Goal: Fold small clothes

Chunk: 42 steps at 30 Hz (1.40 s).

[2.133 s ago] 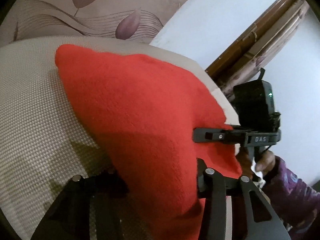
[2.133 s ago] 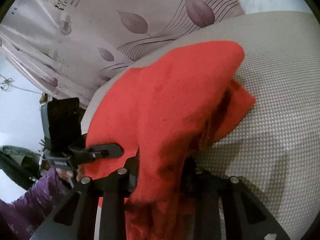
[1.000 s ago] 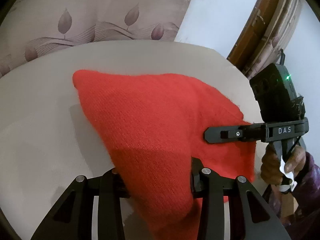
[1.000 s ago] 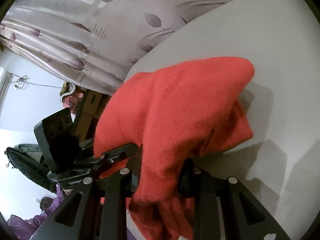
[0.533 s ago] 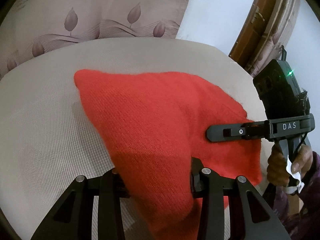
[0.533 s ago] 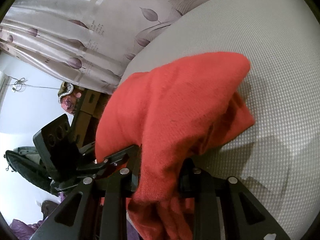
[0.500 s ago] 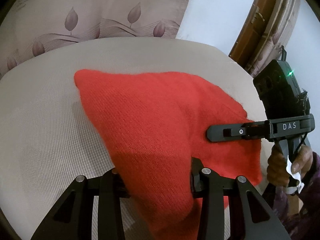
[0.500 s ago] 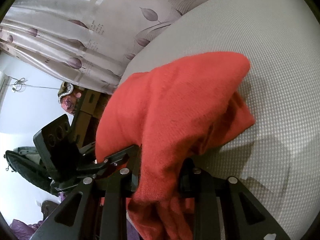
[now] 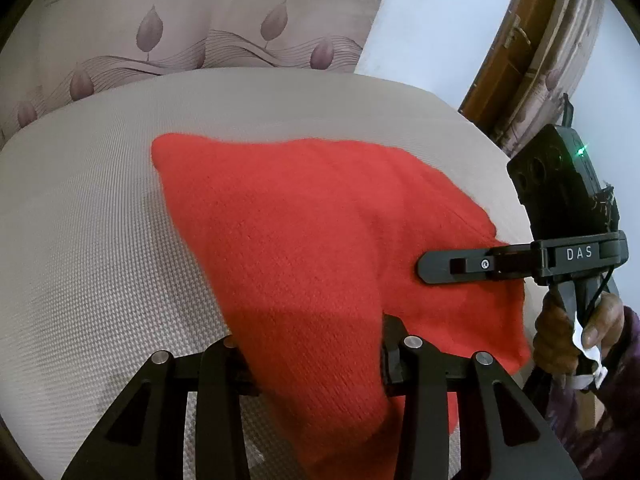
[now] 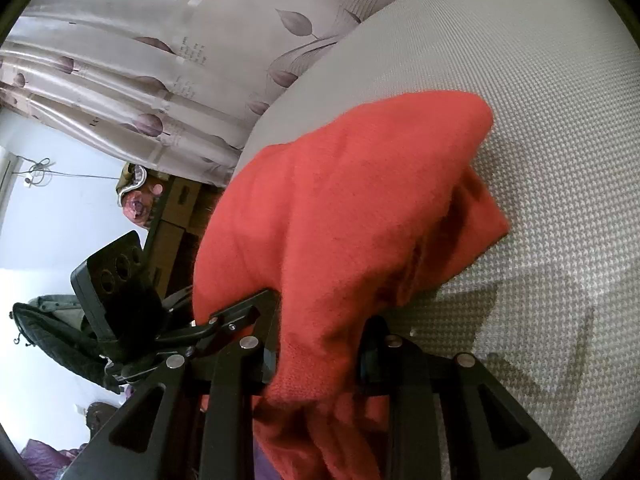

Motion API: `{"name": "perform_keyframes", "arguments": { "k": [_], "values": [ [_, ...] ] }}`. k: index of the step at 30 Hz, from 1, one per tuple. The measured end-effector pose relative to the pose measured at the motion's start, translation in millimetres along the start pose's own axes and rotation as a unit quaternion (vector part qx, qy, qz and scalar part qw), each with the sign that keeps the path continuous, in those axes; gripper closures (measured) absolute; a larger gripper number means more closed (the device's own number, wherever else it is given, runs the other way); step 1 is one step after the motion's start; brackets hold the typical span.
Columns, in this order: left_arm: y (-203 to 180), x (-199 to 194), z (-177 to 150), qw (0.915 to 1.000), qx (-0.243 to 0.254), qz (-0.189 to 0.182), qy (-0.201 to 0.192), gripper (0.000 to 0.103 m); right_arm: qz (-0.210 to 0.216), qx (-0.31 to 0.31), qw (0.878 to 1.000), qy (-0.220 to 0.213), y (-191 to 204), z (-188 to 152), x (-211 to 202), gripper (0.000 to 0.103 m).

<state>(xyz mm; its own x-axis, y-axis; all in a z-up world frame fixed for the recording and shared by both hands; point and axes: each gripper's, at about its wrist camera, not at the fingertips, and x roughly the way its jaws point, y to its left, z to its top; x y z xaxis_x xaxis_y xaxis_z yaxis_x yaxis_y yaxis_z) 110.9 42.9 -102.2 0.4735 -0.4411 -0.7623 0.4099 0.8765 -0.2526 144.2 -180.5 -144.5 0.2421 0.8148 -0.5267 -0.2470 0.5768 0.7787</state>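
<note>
Both grippers, left gripper (image 9: 312, 356) and right gripper (image 10: 318, 354), are clamped on near corners of the red knitted garment (image 9: 320, 240), whose far end rests on the grey woven surface (image 9: 100, 240). The fold looks mid-way; next the held edge probably needs carrying forward and laying flat. A leaf-patterned curtain (image 9: 200, 20) hangs behind, beside a wooden door frame (image 9: 520, 40).

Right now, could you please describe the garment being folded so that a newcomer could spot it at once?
Start at the wide beige woven surface in front of the leaf-print curtain. On it lies a red knitted garment, its near edge pinched by the left gripper and the right gripper. It is the only bright red thing there.
</note>
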Motion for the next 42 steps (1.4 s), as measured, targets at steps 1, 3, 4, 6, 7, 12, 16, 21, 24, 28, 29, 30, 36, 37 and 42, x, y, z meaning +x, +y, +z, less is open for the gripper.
{"name": "perform_keyframes", "arguments": {
  "k": [1, 3, 4, 6, 7, 12, 16, 21, 24, 28, 29, 30, 36, 37, 42],
  "values": [
    [0.1, 0.4, -1.4, 1.0000, -0.002, 0.000, -0.001, 0.062, 0.000, 0.000, 1.000, 0.000, -0.3, -0.2, 0.4, 0.079],
    [1.1, 1.3, -3.6, 1.0000, -0.007, -0.001, -0.003, 0.062, -0.001, -0.001, 1.000, 0.000, -1.8, -1.2, 1.2, 0.079],
    [1.8, 1.7, -4.5, 0.9999, -0.009, -0.002, -0.005, 0.062, 0.001, -0.001, 1.000, 0.000, -3.1, -1.5, 1.9, 0.079],
    [2.6, 1.9, -6.4, 0.9999, -0.012, -0.003, -0.008, 0.061, 0.002, -0.002, 1.000, 0.000, -5.6, -1.9, 2.7, 0.079],
    [2.5, 2.0, -8.0, 0.9999, -0.013, -0.003, -0.009, 0.061, 0.003, -0.003, 1.000, 0.001, -6.9, -2.1, 2.9, 0.079],
    [0.4, 2.2, -14.6, 0.9998, -0.012, 0.001, -0.014, 0.059, 0.003, -0.018, 1.000, 0.003, -9.1, -1.5, 3.0, 0.079],
    [-2.2, 1.8, -17.7, 0.9998, -0.007, 0.007, -0.018, 0.058, -0.002, -0.026, 1.000, 0.005, -9.9, -0.1, 4.2, 0.078],
    [-3.4, 1.1, -21.0, 0.9994, -0.003, 0.021, -0.029, 0.053, -0.013, -0.037, 0.999, 0.002, -8.1, -1.4, 6.1, 0.077],
    [-3.6, -0.6, -23.7, 0.9987, -0.008, 0.032, -0.040, 0.047, -0.025, -0.051, 0.998, -0.001, -4.2, -3.0, 6.0, 0.075],
    [1.9, -2.9, -28.2, 0.9970, -0.023, 0.049, -0.056, 0.029, -0.039, -0.065, 0.997, -0.008, 1.5, -7.6, 4.4, 0.067],
    [3.6, -3.3, -29.1, 0.9963, -0.027, 0.056, -0.059, 0.022, -0.042, -0.067, 0.997, -0.010, 2.3, -8.8, 3.3, 0.066],
    [5.3, -4.2, -30.4, 0.9957, -0.032, 0.061, -0.063, 0.020, -0.045, -0.071, 0.996, -0.012, 4.1, -10.7, 1.9, 0.063],
    [4.6, -11.0, -34.1, 0.9946, -0.030, 0.068, -0.072, 0.019, -0.041, -0.074, 0.996, -0.012, 6.1, -21.9, -8.3, 0.044],
    [3.4, -12.6, -35.3, 0.9943, -0.027, 0.072, -0.073, 0.018, -0.038, -0.074, 0.996, -0.012, 6.3, -25.1, -10.9, 0.040],
    [2.3, -23.1, -46.6, 0.9944, -0.030, 0.071, -0.072, 0.018, -0.034, -0.082, 0.996, -0.007, 6.6, -50.6, -23.7, 0.038]
  ]
}}
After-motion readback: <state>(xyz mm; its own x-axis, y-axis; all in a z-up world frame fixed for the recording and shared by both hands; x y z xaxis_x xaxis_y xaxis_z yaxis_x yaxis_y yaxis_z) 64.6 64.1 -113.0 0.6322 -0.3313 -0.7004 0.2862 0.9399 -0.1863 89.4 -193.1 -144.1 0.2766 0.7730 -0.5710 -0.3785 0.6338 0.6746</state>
